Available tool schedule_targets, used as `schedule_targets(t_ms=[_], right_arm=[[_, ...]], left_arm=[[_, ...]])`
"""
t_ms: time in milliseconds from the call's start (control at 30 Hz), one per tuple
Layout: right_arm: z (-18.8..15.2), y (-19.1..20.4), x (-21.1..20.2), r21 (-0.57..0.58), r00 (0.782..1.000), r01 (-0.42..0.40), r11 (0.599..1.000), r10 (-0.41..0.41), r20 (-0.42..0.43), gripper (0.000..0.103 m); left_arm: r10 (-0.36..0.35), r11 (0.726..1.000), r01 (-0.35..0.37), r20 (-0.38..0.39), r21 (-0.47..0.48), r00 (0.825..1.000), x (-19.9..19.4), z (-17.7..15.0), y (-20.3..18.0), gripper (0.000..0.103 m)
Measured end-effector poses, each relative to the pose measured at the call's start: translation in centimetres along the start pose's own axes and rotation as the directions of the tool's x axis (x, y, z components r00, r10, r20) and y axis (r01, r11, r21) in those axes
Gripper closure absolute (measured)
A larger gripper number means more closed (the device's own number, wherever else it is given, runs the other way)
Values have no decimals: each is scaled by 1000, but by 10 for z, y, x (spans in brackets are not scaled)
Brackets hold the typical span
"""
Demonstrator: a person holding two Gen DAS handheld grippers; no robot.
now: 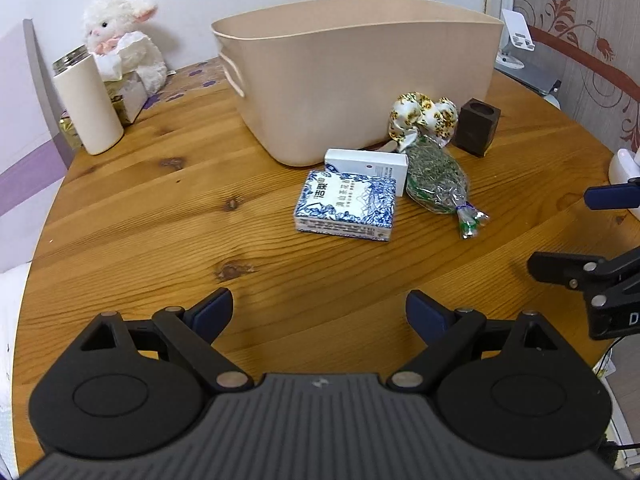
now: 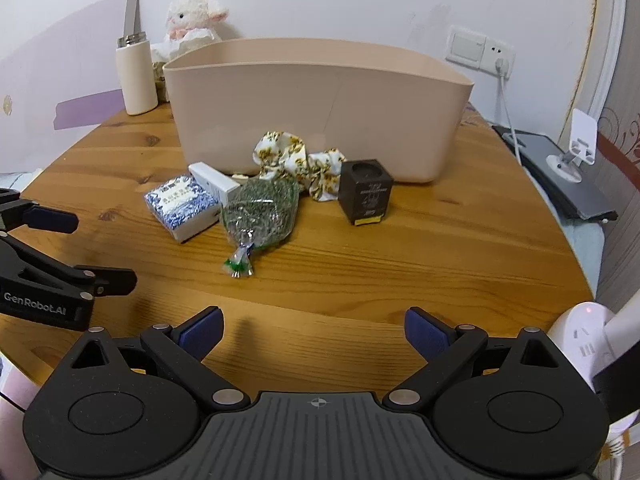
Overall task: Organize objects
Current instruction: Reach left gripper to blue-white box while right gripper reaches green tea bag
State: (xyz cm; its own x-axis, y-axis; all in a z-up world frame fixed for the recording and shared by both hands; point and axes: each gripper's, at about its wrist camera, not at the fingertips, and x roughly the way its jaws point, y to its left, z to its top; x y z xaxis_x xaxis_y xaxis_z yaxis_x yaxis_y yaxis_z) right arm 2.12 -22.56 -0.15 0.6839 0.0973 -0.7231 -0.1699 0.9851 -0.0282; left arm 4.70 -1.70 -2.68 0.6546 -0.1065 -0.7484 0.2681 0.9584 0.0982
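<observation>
A beige bin [image 1: 360,76] [image 2: 316,108] stands at the back of the round wooden table [image 1: 160,216] [image 2: 440,248]. In front of it lie a blue-and-white packet [image 1: 346,204] [image 2: 180,204], a white box [image 1: 368,166] [image 2: 212,180], a clear bag of dried herbs [image 1: 436,180] [image 2: 260,208], a floral cloth [image 1: 424,116] [image 2: 296,160] and a dark cube box [image 1: 478,126] [image 2: 366,192]. My left gripper [image 1: 320,316] hovers open over the near table, short of the packet. My right gripper [image 2: 314,334] is open too, short of the herb bag. Neither holds anything.
A white flask [image 1: 86,108] [image 2: 136,76], a plush lamb [image 1: 124,36] [image 2: 192,20] and a tissue box [image 1: 128,92] sit at the back left. A phone stand [image 2: 576,148] and dark tablet [image 2: 568,184] lie right. A white power strip [image 2: 584,336] is near my right gripper.
</observation>
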Motion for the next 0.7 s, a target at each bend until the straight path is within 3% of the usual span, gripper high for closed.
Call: schedule_targets(t_ms=[700], right_arm=[[24, 16, 49, -26, 998, -62, 998, 62, -23, 3]], left_arm=[[-72, 996, 72, 7, -58, 997, 43, 32, 10, 8]])
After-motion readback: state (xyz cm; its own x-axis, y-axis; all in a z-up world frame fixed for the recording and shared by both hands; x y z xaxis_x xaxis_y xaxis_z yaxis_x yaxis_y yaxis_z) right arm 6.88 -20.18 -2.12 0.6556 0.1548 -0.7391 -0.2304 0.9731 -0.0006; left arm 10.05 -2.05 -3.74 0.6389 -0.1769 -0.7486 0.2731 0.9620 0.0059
